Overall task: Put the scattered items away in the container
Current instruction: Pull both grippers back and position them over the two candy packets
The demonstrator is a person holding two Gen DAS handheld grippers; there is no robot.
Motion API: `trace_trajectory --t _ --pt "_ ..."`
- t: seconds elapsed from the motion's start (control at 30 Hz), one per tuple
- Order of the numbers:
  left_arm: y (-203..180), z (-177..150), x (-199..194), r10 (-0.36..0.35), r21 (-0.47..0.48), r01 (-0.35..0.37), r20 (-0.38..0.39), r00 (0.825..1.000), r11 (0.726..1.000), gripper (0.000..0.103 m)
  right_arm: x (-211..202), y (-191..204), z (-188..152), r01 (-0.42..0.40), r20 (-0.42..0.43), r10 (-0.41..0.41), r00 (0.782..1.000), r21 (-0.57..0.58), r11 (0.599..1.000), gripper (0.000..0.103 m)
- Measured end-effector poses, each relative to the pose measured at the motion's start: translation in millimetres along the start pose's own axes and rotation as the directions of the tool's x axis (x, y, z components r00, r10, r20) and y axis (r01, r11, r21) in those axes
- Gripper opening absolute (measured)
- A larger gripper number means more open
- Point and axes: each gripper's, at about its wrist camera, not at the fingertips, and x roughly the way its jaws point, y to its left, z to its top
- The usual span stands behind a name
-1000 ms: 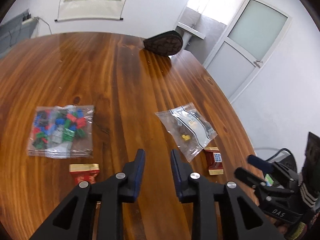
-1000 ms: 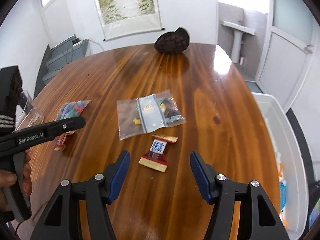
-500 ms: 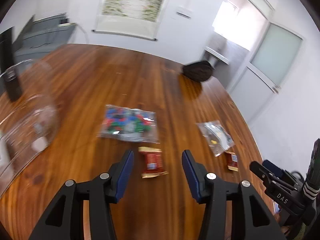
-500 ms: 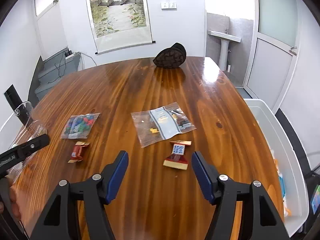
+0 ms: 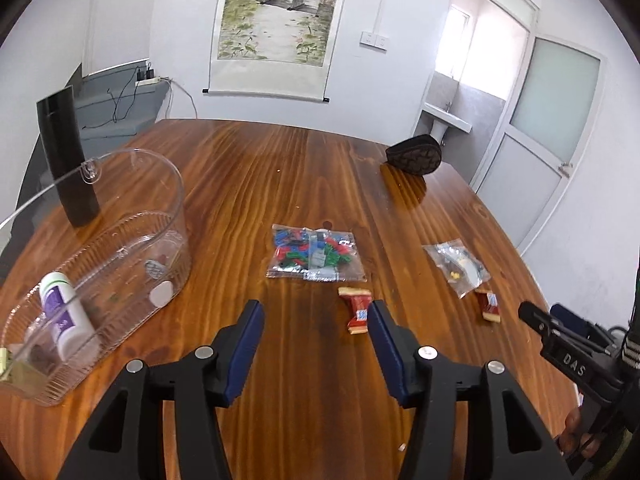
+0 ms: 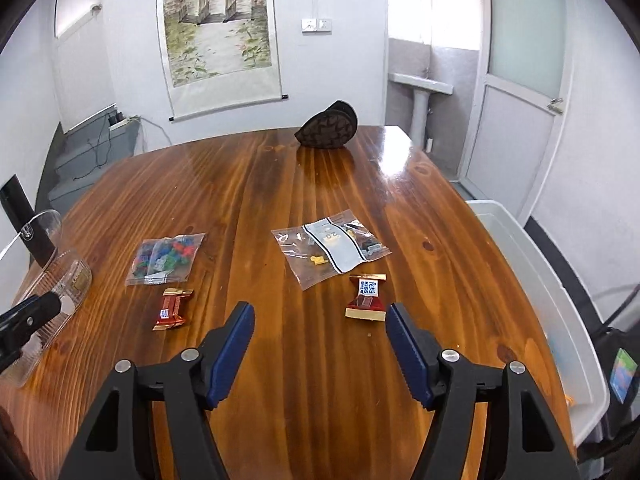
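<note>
From the left wrist view, the left gripper hangs above the wooden surface with jaws spread and nothing between them. A red candy lies just beside its right jaw, near the bag of colored bricks. The clear container stands at the left.

From the right wrist view, the right gripper also has jaws spread wide, a second candy just ahead, below a clear bag.

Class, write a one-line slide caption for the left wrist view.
Open left gripper hovers over wooden table near a candy and clear container.
</note>
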Motion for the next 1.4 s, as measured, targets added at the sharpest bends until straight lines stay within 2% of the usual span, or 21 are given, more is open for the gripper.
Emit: trace_trajectory --t 0.37,0.47,0.6,0.9,1.07,1.27,1.4 --pt "30 -2 -25 0.020 0.005 -0.020 0.030 0.999 1.000 0.055 -22 35 -10 0.017 0.040 -0.017 0.999 0.006 1.000 0.070" --pt "41 -4 -33 0.034 0.000 -0.034 0.043 0.999 0.999 0.060 -29 42 -14 0.019 0.059 -0.020 0.998 0.014 1.000 0.071" --pt "50 -8 -36 0.018 0.000 -0.018 0.036 0.999 1.000 0.061 -34 53 -20 0.016 0.077 -0.017 0.997 0.016 1.000 0.071" --pt "56 -11 -28 -0.023 0.019 0.024 -0.006 1.000 1.000 0.061 -35 73 -23 -0.020 0.048 0.020 0.999 0.013 1.000 0.071" --pt "55 -8 -19 -0.057 0.023 0.057 -0.033 0.998 0.998 0.061 -36 72 -17 -0.005 0.031 0.005 1.000 -0.010 1.000 0.071" --pt "51 0 -3 -0.105 -0.006 0.104 -0.063 0.993 0.995 0.061 -19 40 -11 0.014 -0.037 -0.013 0.999 0.027 1.000 0.071" --pt "38 10 17 -0.139 -0.018 0.138 -0.099 0.985 0.990 0.061 -6 22 -9 0.013 -0.071 -0.013 0.997 0.010 1.000 0.071"
